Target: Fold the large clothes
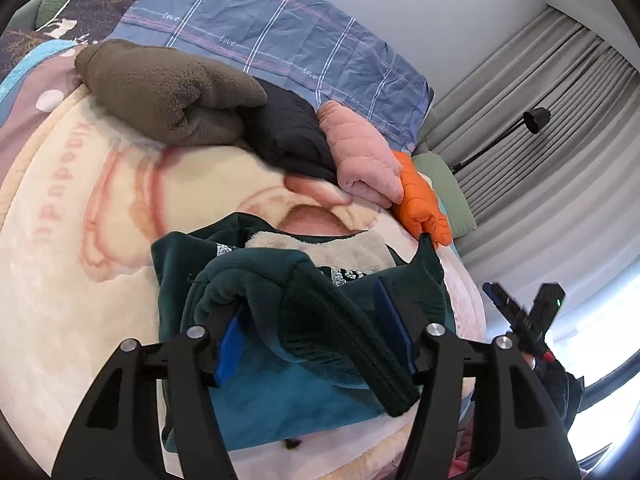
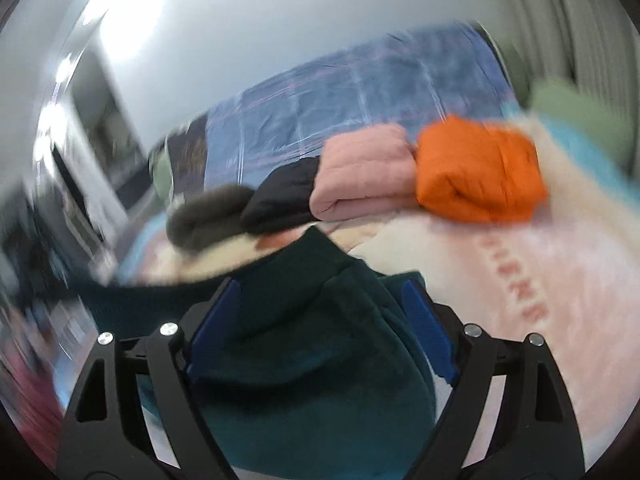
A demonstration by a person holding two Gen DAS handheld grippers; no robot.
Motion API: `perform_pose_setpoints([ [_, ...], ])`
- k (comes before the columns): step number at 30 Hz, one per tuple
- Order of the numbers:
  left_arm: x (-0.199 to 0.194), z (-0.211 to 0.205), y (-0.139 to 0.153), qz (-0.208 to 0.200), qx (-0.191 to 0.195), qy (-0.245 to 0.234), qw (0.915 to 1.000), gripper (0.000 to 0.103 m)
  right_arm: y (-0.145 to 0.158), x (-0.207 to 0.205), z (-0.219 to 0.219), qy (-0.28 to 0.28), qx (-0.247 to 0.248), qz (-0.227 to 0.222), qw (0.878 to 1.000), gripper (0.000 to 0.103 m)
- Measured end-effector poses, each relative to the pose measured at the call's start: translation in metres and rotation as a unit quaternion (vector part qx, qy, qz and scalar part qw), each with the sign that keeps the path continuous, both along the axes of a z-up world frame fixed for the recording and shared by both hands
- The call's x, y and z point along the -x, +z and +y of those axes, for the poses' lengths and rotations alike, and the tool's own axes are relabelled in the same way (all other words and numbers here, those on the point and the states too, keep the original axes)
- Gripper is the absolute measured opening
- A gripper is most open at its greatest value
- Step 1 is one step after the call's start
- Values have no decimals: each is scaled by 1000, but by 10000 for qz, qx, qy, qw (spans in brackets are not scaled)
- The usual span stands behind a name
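Our left gripper (image 1: 316, 320) hangs over the dark green sweatshirt (image 1: 256, 392) with its blue pads (image 1: 230, 340) spread; the ribbed cuff of a sleeve (image 1: 340, 320) lies draped between them, against the left pad but clear of the right, so we read it as let go. Our right gripper (image 2: 324, 316) also stands wide, a soft fold of the same sweatshirt (image 2: 304, 360) bulging up between its pads with a gap on either side. In the left view it shows as a blurred black shape (image 1: 524, 308) off the garment's right edge.

The sweatshirt sits bunched near the front edge of the bed, on a plush cream and pink blanket (image 1: 80, 240). To its left the blanket is bare and broad. Behind it runs a row of folded garments: brown fleece (image 1: 168, 92), a black piece (image 1: 292, 132), quilted pink (image 1: 364, 152) and quilted orange (image 1: 420, 200), set close together, with a blue checked duvet (image 1: 280, 28) beyond.

The sweatshirt is velvety outside, with a pale fleecy lining (image 1: 320, 248) showing at its opening.
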State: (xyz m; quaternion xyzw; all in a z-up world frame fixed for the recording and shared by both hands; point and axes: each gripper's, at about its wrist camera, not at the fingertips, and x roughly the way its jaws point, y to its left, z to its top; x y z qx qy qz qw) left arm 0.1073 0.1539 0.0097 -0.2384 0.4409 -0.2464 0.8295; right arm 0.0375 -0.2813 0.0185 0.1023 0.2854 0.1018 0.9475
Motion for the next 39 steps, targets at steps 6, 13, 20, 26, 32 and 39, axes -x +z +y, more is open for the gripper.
perform_pose_setpoints([
  [6, -4, 13, -8, 232, 511, 171, 9983, 63, -25, -8, 49, 706, 482, 390, 9956, 87],
  [13, 14, 35, 21, -461, 330, 705, 9959, 70, -71, -48, 62, 364, 511, 1189, 9909, 87],
  [20, 26, 7, 21, -832, -636, 427, 9936, 72, -67, -51, 28, -184, 77, 1085, 9939, 86],
  [26, -18, -26, -23, -483, -1473, 198, 9877, 72, -51, -82, 4, -368, 394, 891, 9946, 87],
  [32, -77, -35, -67, -119, -1345, 151, 9907, 70, -68, -133, 13, 255, 952, 1124, 9888, 86],
  [39, -70, -22, -66, -618, -1611, 803, 9817, 0, -63, -137, 9, -270, 871, 939, 9914, 14],
])
